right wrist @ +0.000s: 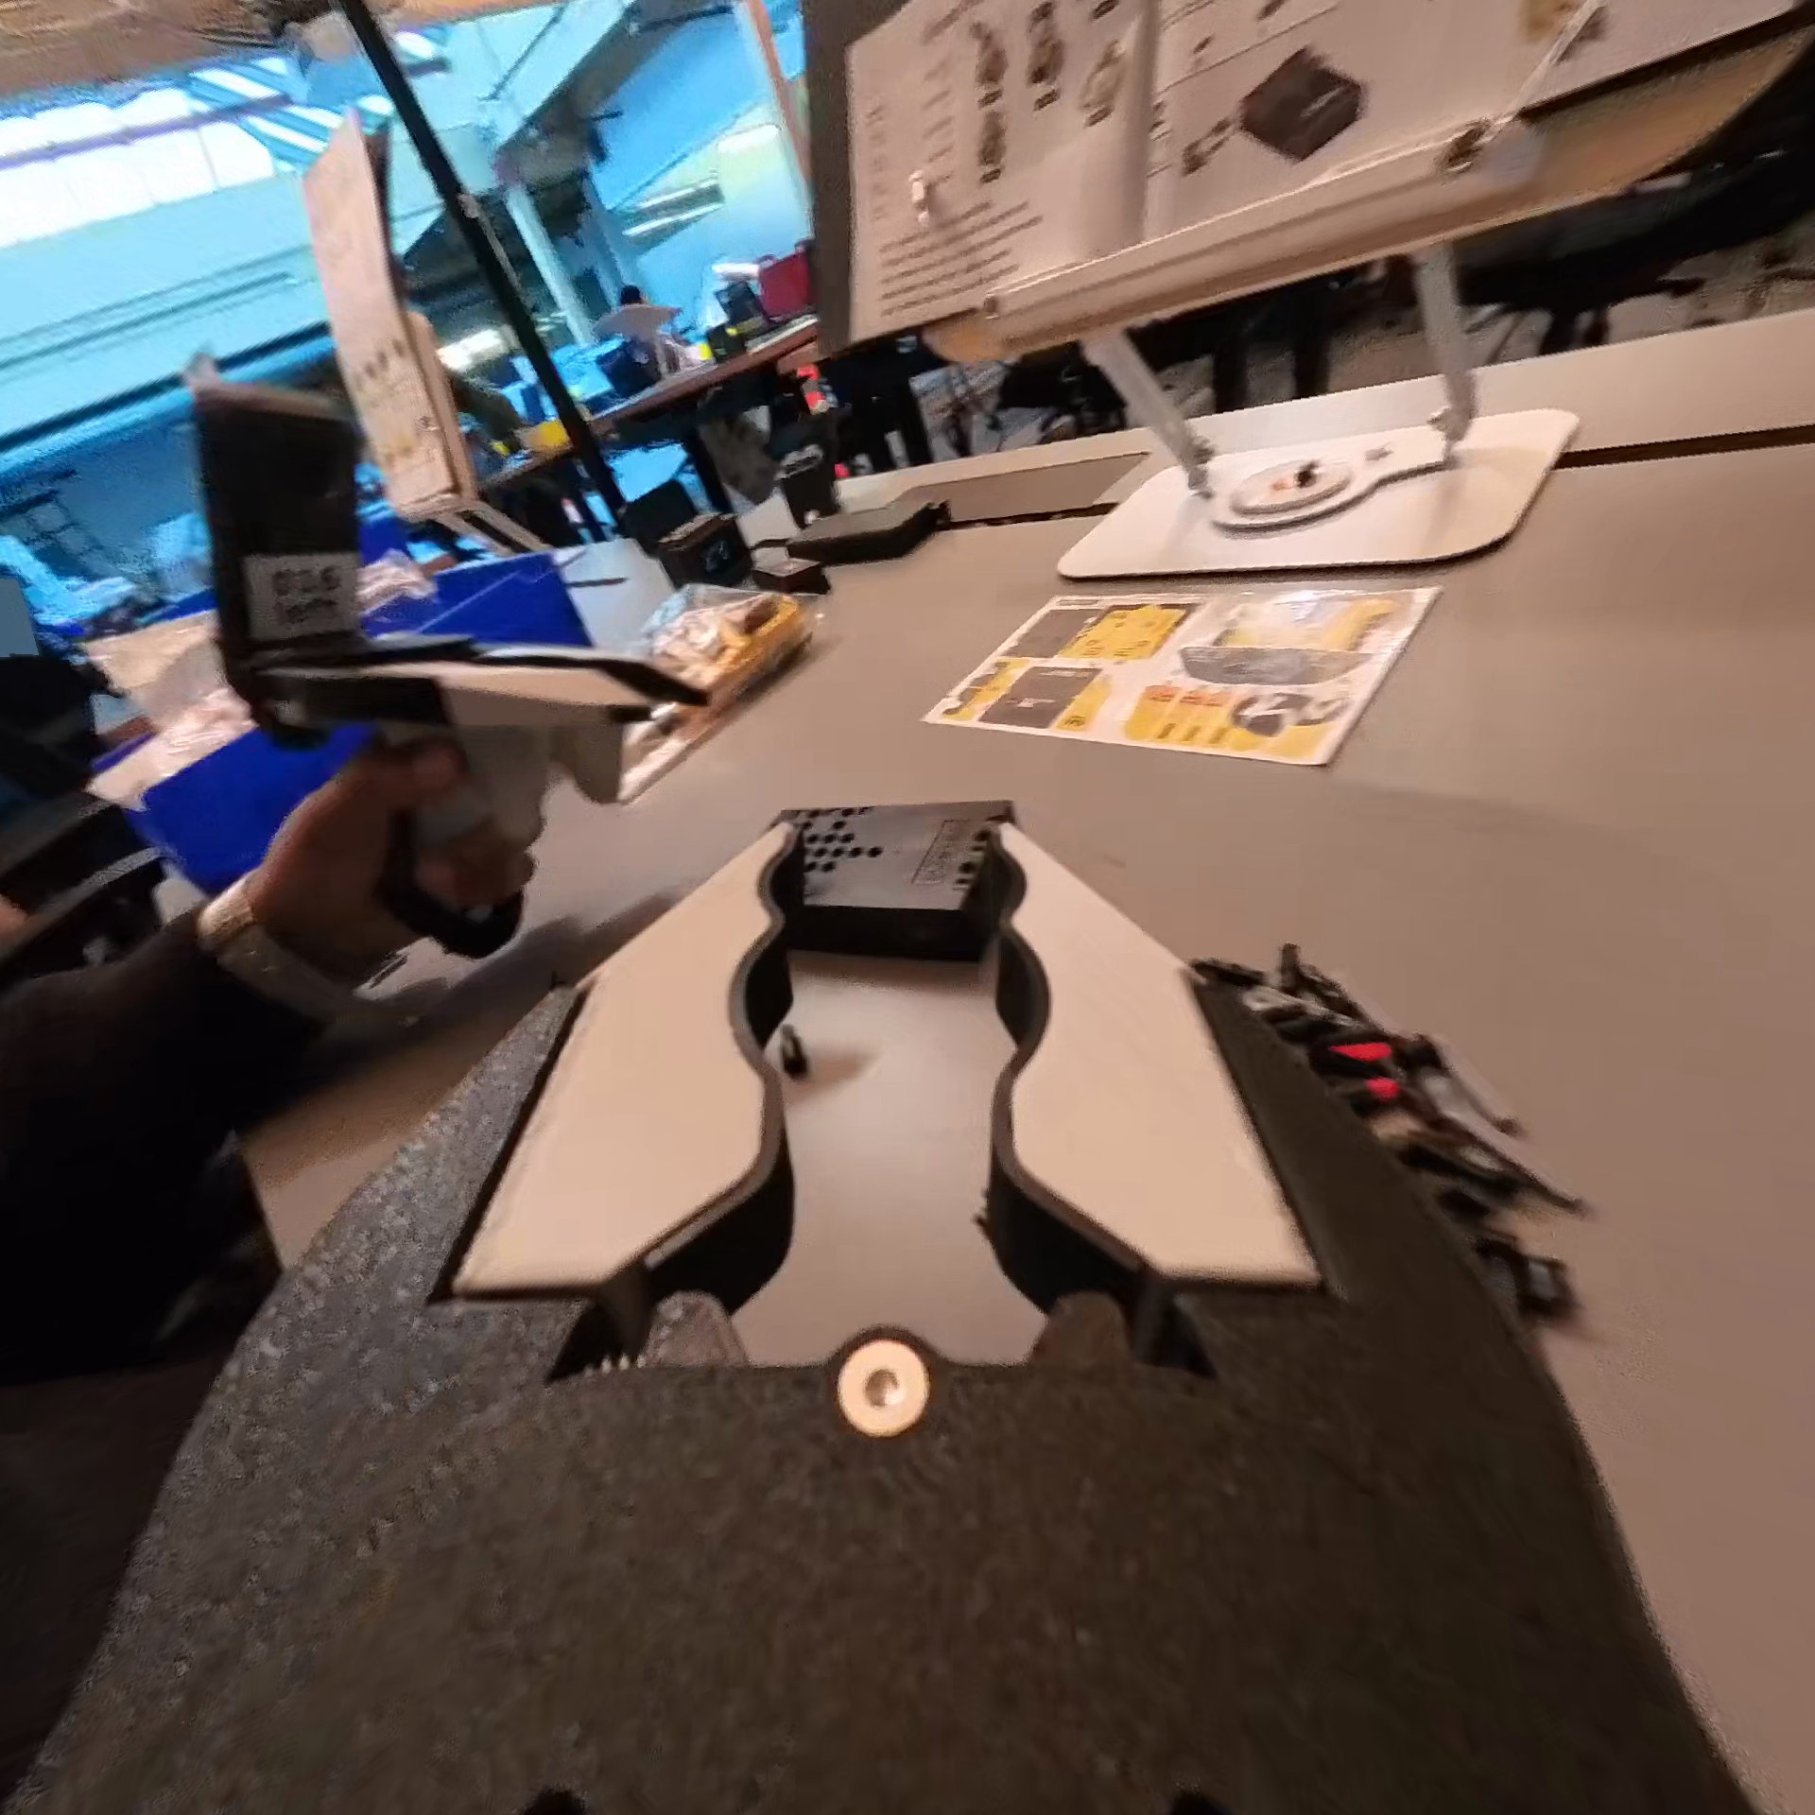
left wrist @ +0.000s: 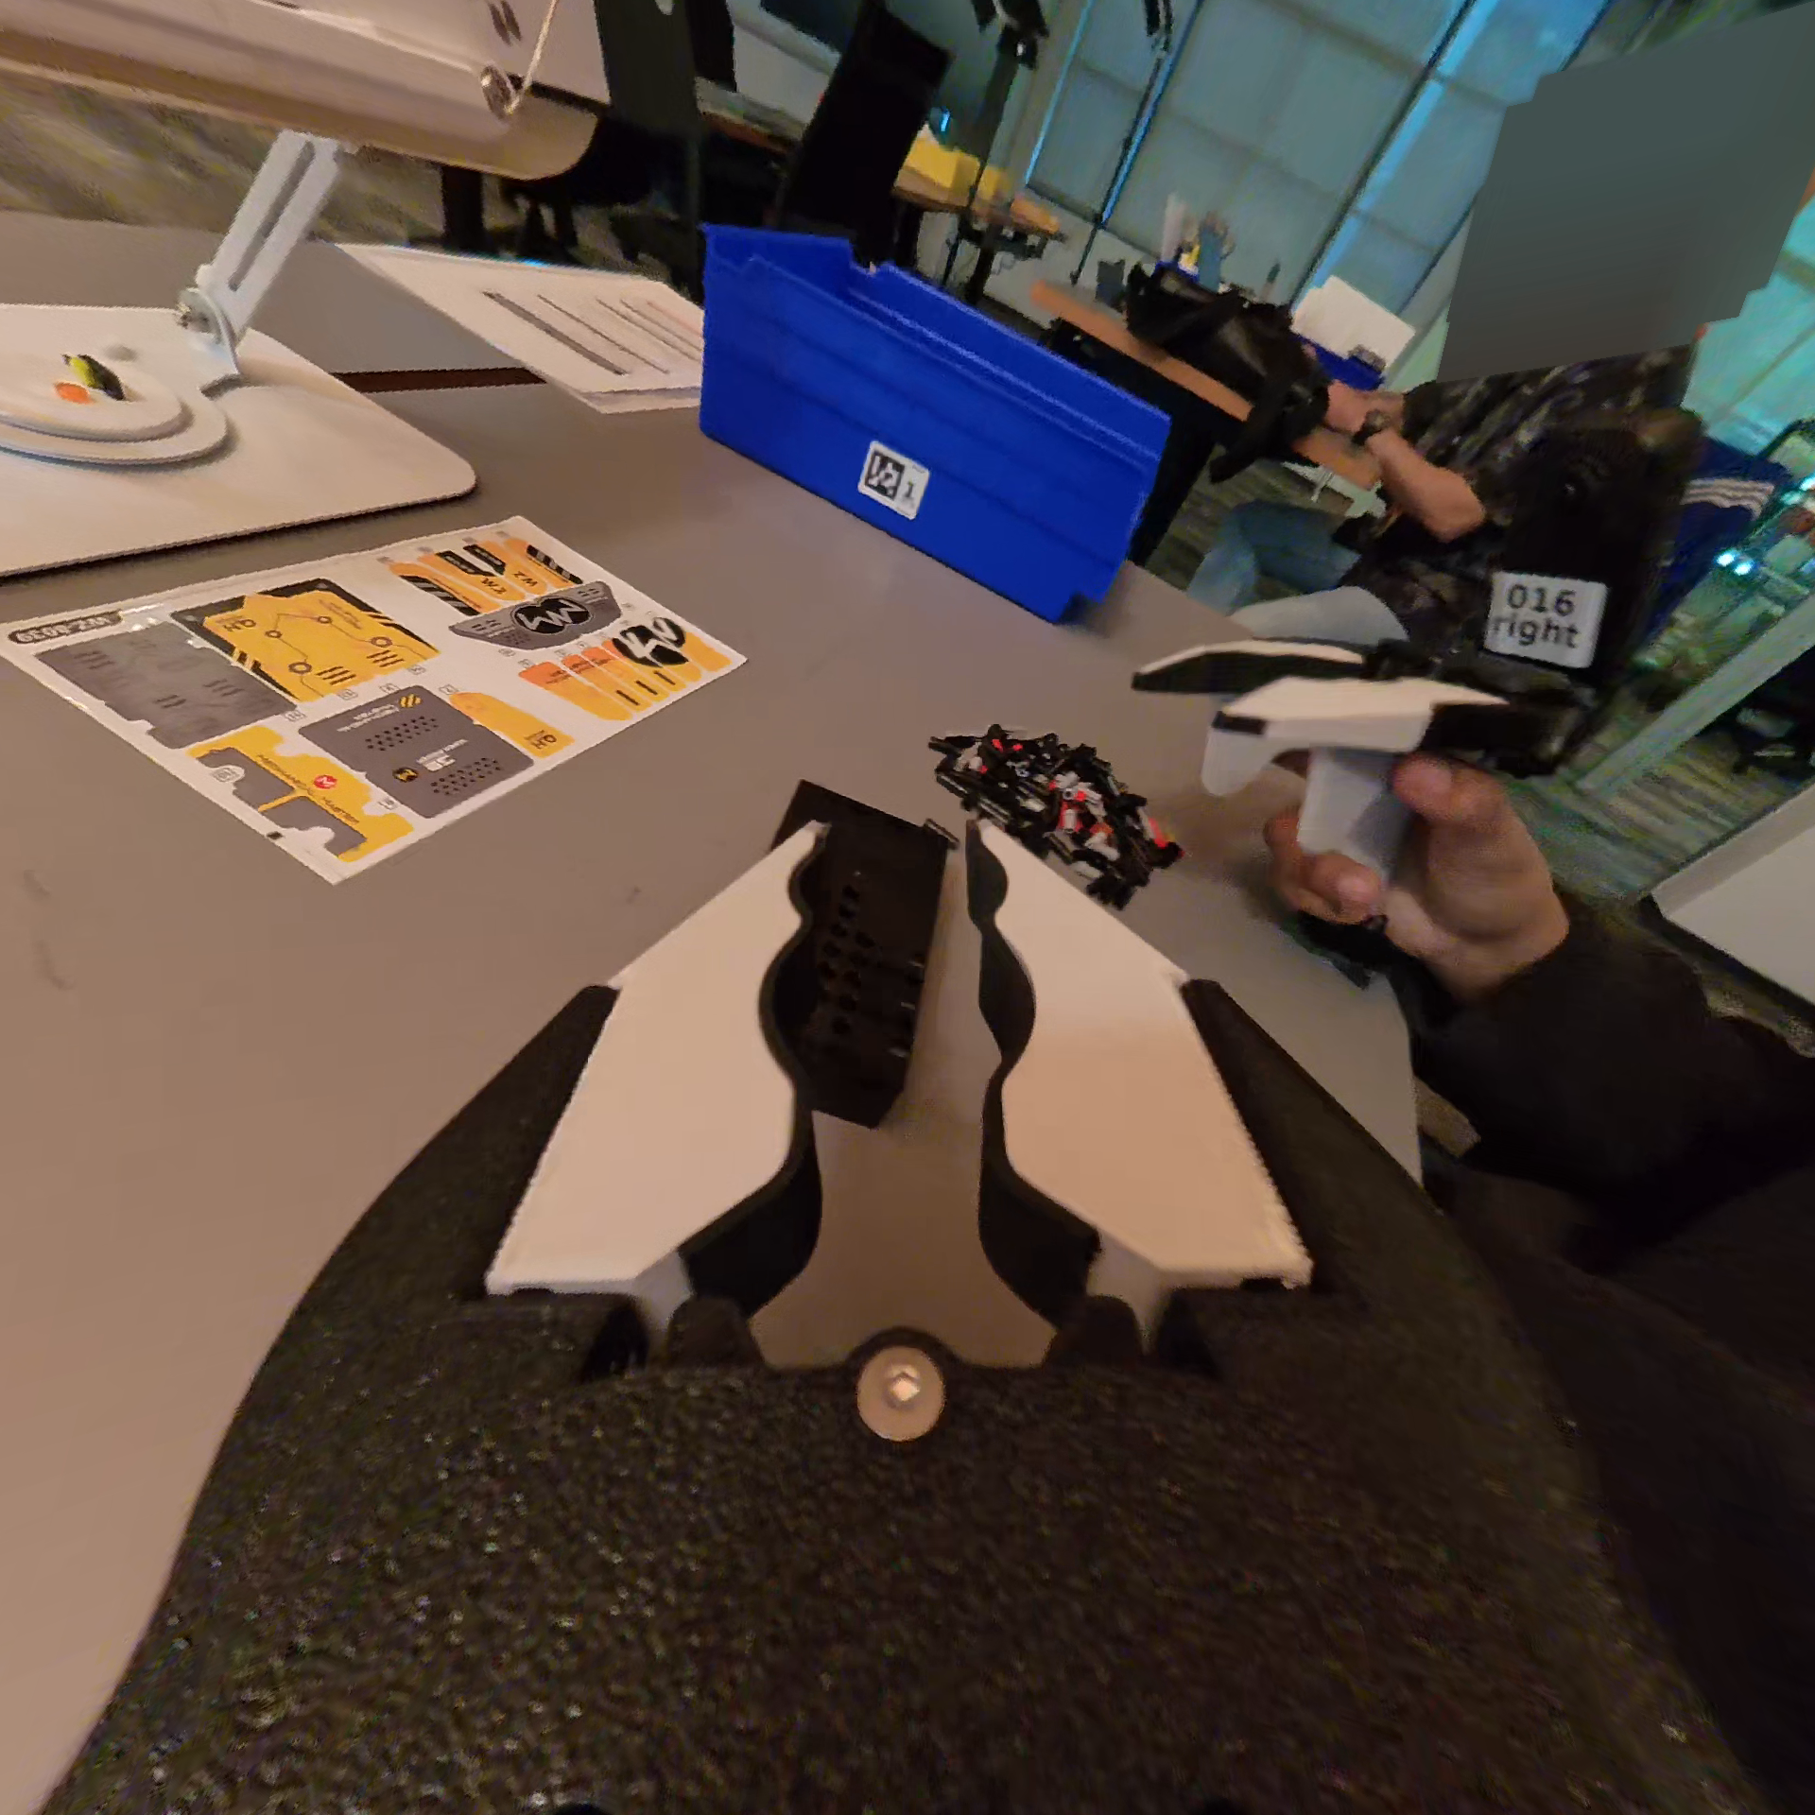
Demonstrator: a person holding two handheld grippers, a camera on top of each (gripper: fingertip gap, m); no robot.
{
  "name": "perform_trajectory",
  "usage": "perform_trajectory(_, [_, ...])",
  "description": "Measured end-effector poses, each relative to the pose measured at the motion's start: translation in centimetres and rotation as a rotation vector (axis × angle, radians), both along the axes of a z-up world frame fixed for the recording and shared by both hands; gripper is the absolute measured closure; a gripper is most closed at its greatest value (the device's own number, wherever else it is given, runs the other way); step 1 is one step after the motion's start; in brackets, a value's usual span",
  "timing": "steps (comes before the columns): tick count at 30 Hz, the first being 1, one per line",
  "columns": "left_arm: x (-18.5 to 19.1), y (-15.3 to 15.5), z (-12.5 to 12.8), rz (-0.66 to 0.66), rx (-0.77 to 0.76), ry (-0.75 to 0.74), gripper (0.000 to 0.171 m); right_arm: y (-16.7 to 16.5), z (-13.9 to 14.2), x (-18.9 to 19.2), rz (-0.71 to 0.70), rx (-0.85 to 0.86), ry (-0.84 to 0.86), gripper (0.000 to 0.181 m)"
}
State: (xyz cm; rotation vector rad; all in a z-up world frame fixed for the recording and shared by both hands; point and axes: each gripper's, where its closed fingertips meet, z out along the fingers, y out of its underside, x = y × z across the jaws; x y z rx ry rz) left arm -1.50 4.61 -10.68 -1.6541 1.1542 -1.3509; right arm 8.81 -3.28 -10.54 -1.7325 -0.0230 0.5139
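A black perforated block (left wrist: 864, 982) lies on the grey table (left wrist: 246, 1031). My left gripper (left wrist: 894, 833) is open above it. Its left finger hides the block's left edge, and a strip of table shows before the right finger. My right gripper (right wrist: 899, 835) is open, and the block (right wrist: 884, 884) fills the gap between its fingertips in its own view. From the left wrist view, the right gripper (left wrist: 1179, 702) hangs raised and empty to the right of a pile of small black, grey and red pieces (left wrist: 1056, 805). The left gripper (right wrist: 678, 699) also looks raised and empty.
A yellow and grey sticker sheet (left wrist: 373, 687) lies to the left. A white stand base (left wrist: 246, 462) holds an open booklet (right wrist: 1080, 147). A blue bin (left wrist: 884, 393) stands behind. There is a bag of parts (right wrist: 727, 629), a small black pin (right wrist: 794, 1056), and a seated person (left wrist: 1424, 471) beyond the table edge.
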Motion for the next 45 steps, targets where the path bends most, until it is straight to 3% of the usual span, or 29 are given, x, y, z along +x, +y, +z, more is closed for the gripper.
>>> perform_trajectory(3, [-1.3, -0.6, 0.1, 0.03, 0.027, -0.025, 0.146, 0.5, -1.7, 2.2, -0.075, -0.133, -0.136, 0.144])
perform_trajectory(7, [-2.8, 0.0, -0.1, 0.098, 0.051, -0.033, 0.146, 2.1, -4.5, 1.8, -0.05, -0.298, -0.359, 0.144])
perform_trajectory(16, [-5.3, 0.3, 0.9, 0.128, -0.046, -0.149, 0.146, 4.0, -8.8, 1.2, 0.018, -0.568, -0.505, 0.16])
perform_trajectory(18, [-5.3, 0.2, 0.8, 0.127, -0.045, -0.145, 0.146, 4.1, -9.2, 1.2, 0.023, -0.599, -0.492, 0.162])
perform_trajectory(20, [-5.3, 0.2, 0.9, 0.129, -0.033, -0.142, 0.146, 4.2, -9.3, 1.4, 0.024, -0.604, -0.497, 0.176])
perform_trajectory(25, [-5.2, -0.1, 0.8, 0.12, -0.02, -0.133, 0.146, 3.6, -7.4, 0.9, 0.022, -0.54, -0.484, 0.177])
perform_trajectory(27, [-5.2, 0.1, 0.9, 0.127, -0.022, -0.139, 0.146, 2.9, -5.8, -1.4, 0.088, -0.471, -0.441, 0.176])
perform_trajectory(30, [-5.3, 0.4, 1.1, 0.145, -0.013, -0.151, 0.146, 1.6, -4.8, -8.6, 0.306, -0.399, -0.335, 0.176])
perform_trajectory(33, [-5.2, 0.4, 0.9, 0.143, -0.01, -0.141, 0.146, 1.1, -7.2, -13.7, 0.428, -0.431, -0.431, 0.176])
perform_trajectory(37, [-5.2, 0.3, 0.9, 0.144, 0.002, -0.137, 0.146, 1.9, -9.2, -15.9, 0.458, -0.459, -0.493, 0.175])
perform_trajectory(41, [-5.2, 0.3, 0.9, 0.146, 0.003, -0.138, 0.146, 1.8, -8.2, -14.0, 0.418, -0.463, -0.495, 0.158])
perform_trajectory(45, [-5.2, 0.3, 0.9, 0.144, 0.002, -0.139, 0.146, 1.6, -6.1, -5.1, 0.178, -0.491, -0.48, 0.158])
